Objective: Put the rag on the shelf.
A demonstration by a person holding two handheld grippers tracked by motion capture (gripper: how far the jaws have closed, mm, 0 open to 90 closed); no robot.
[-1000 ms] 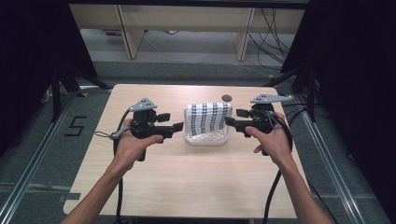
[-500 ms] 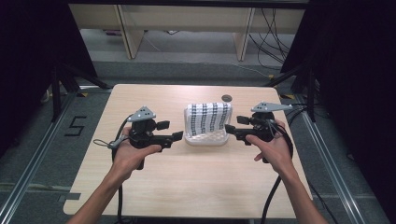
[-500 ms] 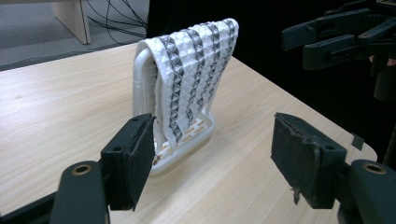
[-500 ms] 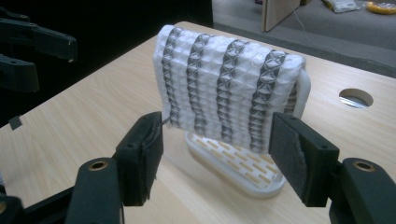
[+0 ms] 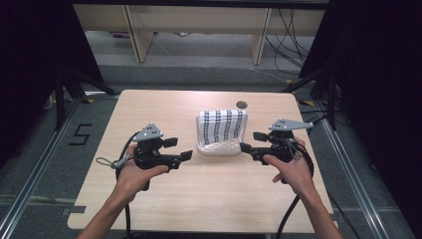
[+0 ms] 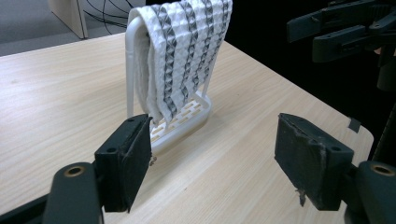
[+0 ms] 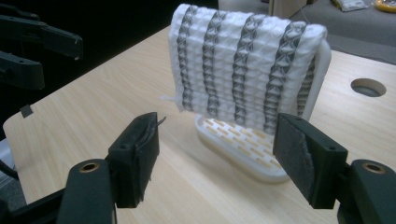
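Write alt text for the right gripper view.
A white cloth with dark stripes hangs over a white rack on a wooden table. The right tongs are open in front of it, apart from it, with a round hole in the table behind.

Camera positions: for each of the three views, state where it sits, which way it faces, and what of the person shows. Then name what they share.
High view: above the person's side, facing forward and down on the table; both forearms, left gripper and right gripper show.
Left gripper view: on the left gripper, looking along its open jaws at the cloth on the rack.
Right gripper view: on the right gripper, facing the cloth's striped face.
Shared: cloth, rack, table.
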